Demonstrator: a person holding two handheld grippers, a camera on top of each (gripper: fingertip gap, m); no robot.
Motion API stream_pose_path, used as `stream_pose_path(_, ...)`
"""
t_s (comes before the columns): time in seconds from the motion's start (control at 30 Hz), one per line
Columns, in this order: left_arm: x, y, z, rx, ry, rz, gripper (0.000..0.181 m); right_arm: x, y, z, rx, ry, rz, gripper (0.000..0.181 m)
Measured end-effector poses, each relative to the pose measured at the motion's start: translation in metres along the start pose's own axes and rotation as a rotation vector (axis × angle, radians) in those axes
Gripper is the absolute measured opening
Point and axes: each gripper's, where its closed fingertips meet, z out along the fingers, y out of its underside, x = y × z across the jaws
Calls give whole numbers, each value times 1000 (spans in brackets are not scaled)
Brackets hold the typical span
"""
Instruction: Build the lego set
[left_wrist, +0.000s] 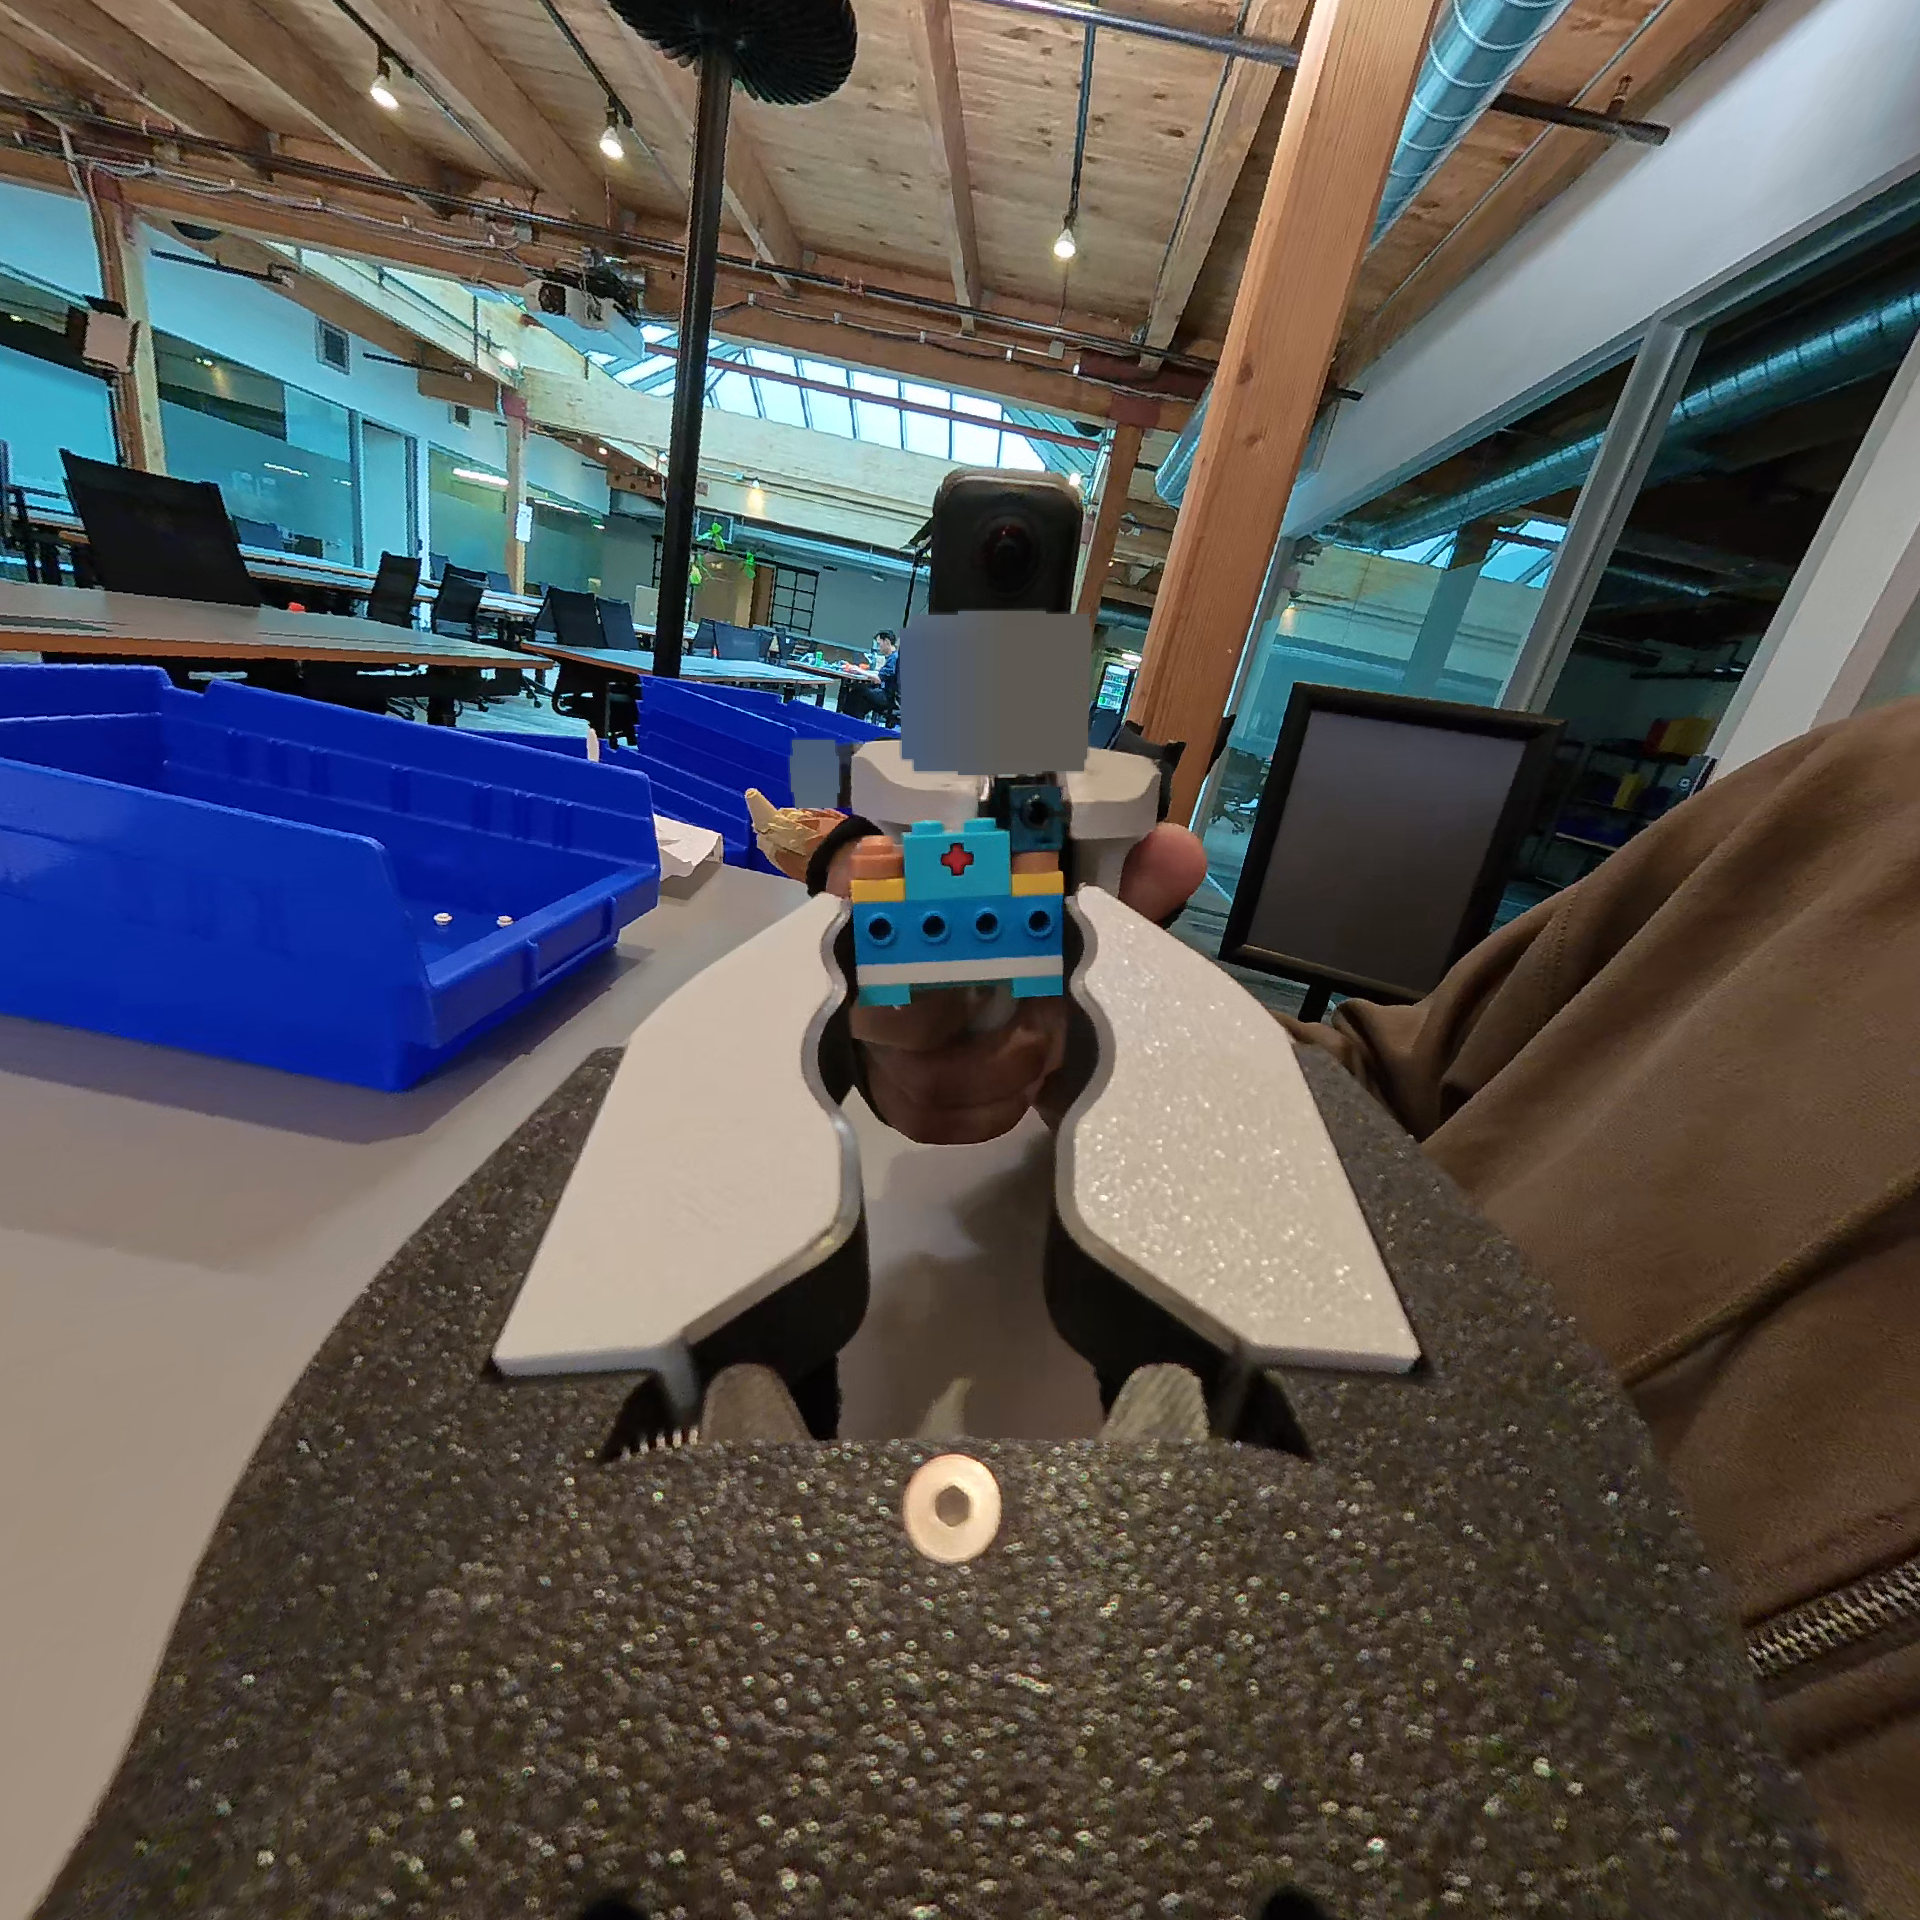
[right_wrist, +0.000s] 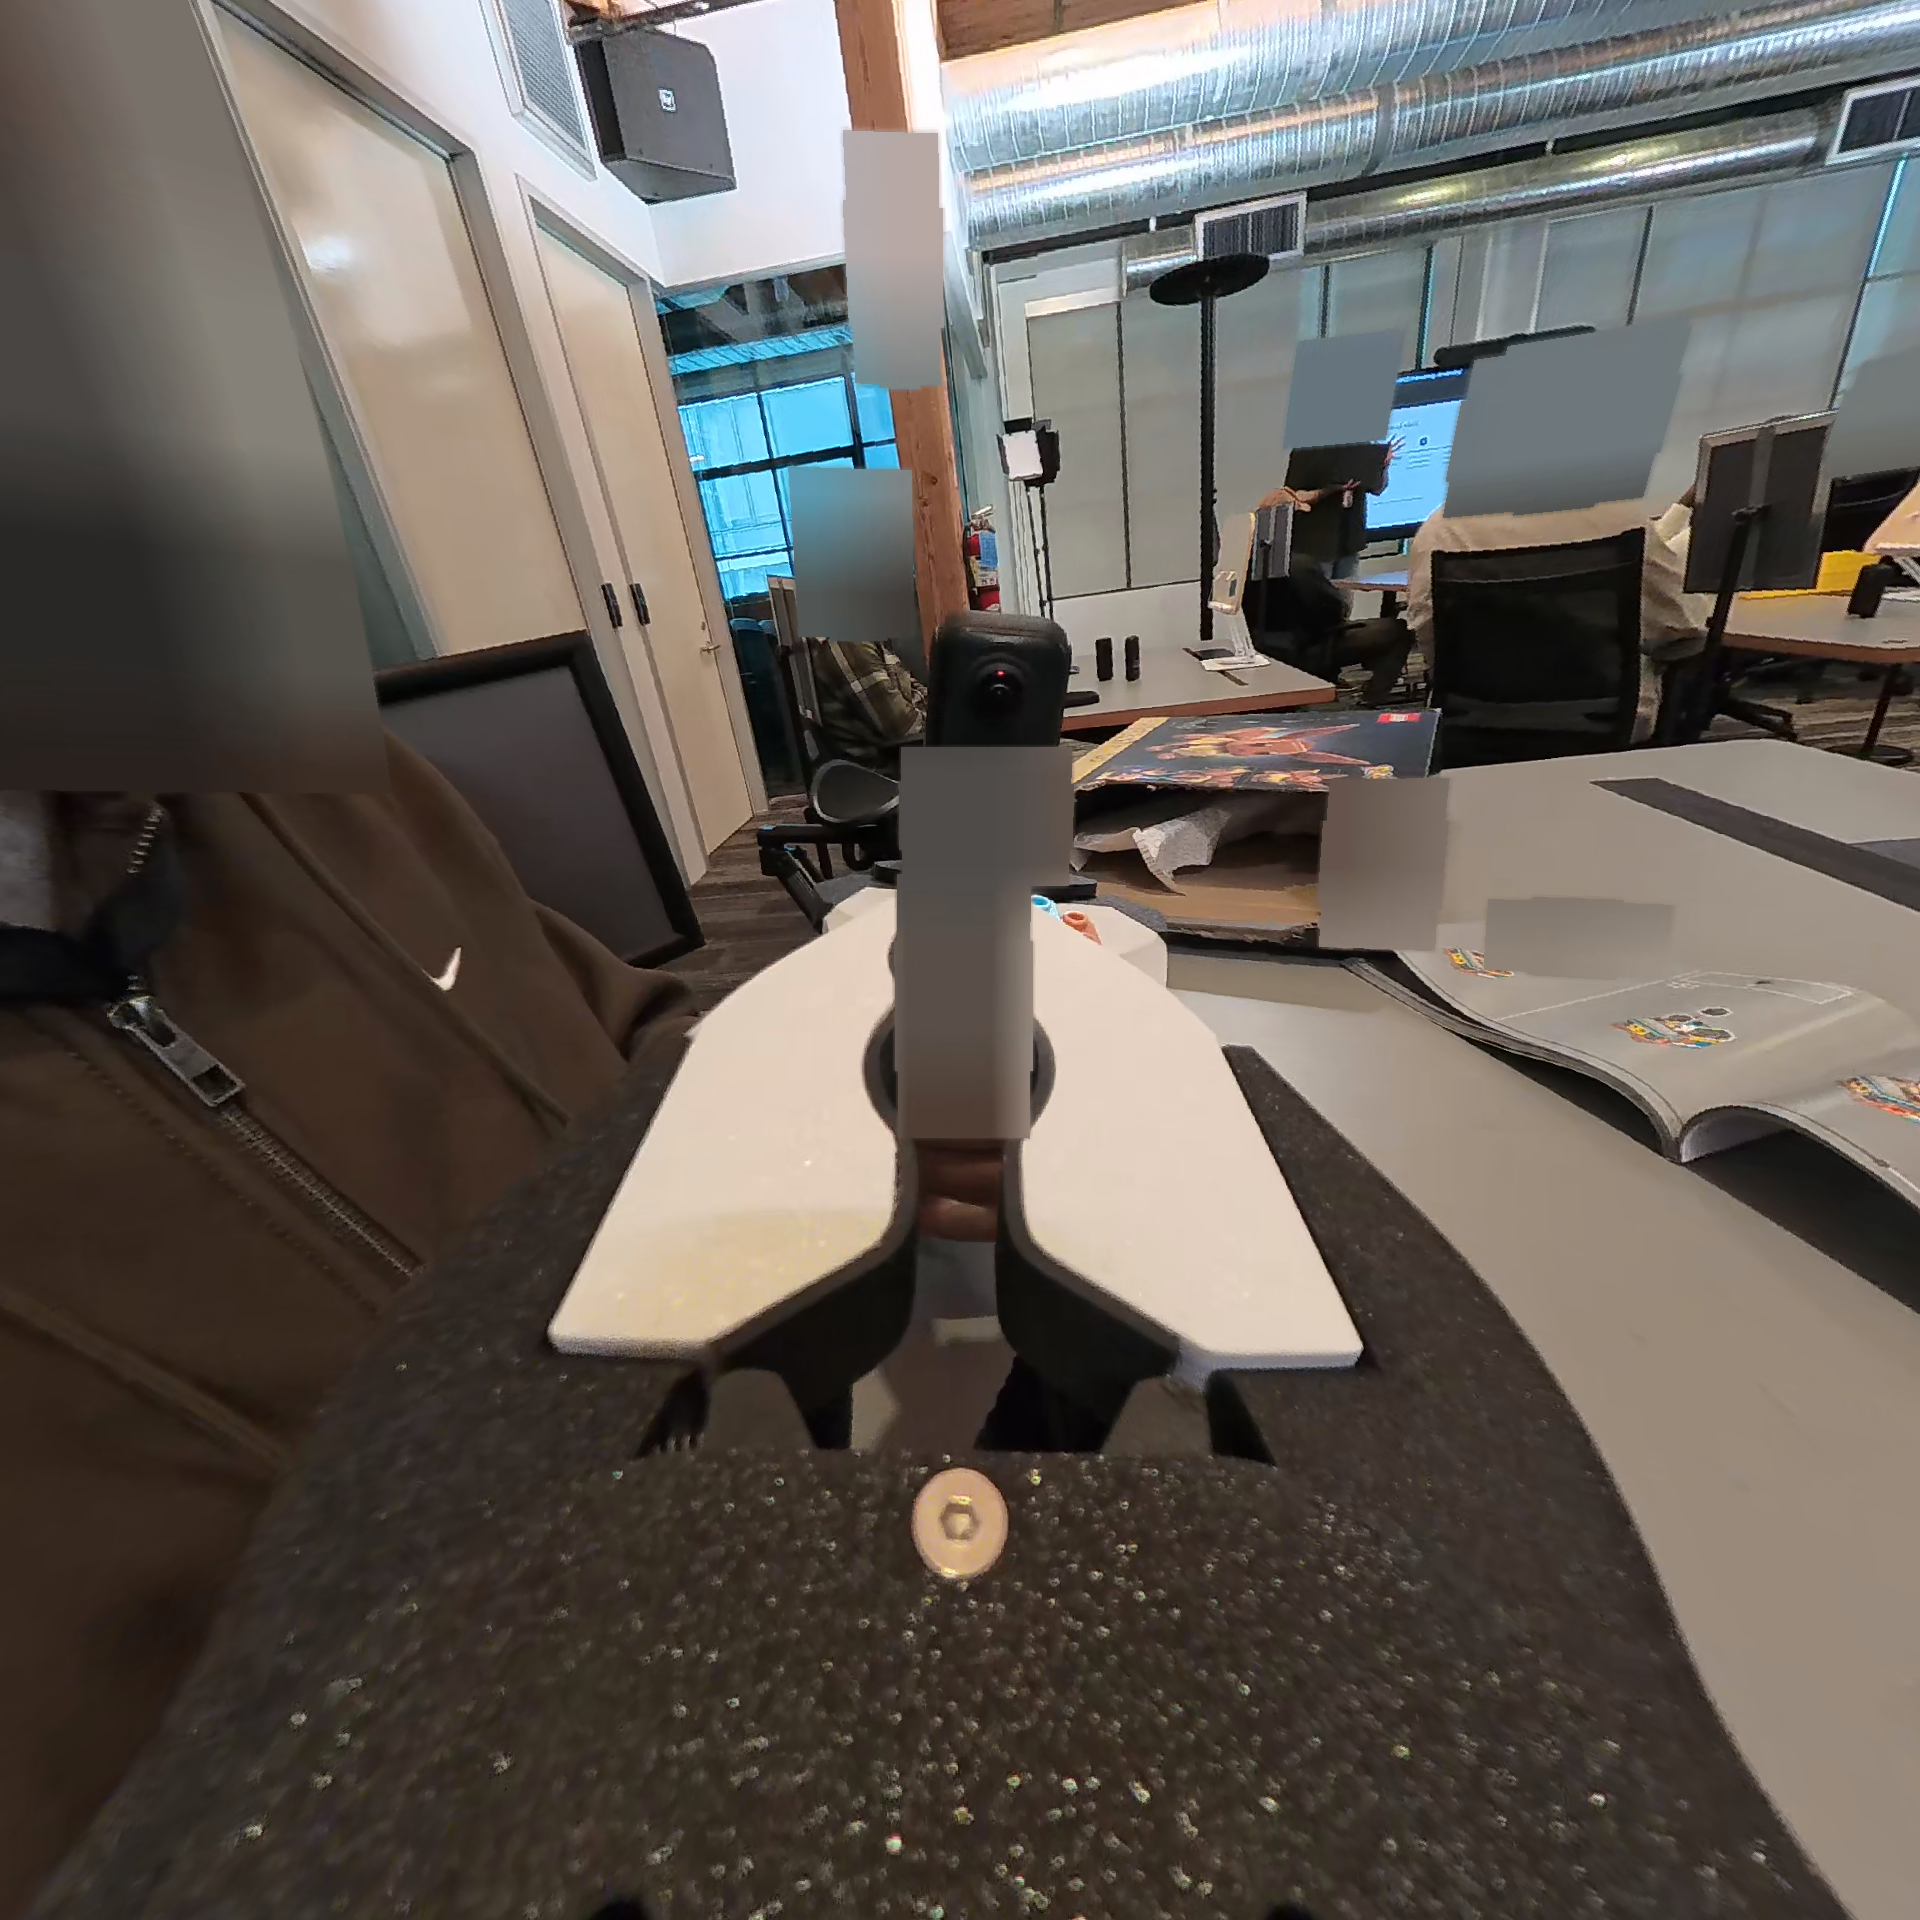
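Note:
My left gripper (left_wrist: 956, 940) is shut on a small lego build (left_wrist: 956, 935): a blue brick with holes, a white plate, yellow plates and a light blue brick with a red cross. It is held up above the table. My right gripper (left_wrist: 1023, 821) faces it from just beyond and holds a small dark blue piece (left_wrist: 1029, 816) at the build's top right. In the right wrist view the right gripper (right_wrist: 961, 997) has its fingers nearly together; a mosaic patch hides the tips. A bit of blue and orange lego (right_wrist: 1065, 914) shows beside the patch.
Blue bins (left_wrist: 312, 883) stand on the grey table (left_wrist: 156, 1195) to the left. An open instruction booklet (right_wrist: 1662, 1060) and the lego box (right_wrist: 1268, 753) lie to the right. A brown jacket sleeve (left_wrist: 1662, 1039) and a black framed board (left_wrist: 1382, 842) are close by. Only a small space, under 4 cm, lies between the two pairs of fingers.

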Motion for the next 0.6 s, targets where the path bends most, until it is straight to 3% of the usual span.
stream_pose_path(0.6, 12, -4, 0, 24, 57, 32, 37, -10, -4, 2, -3, -31, -38, 14)
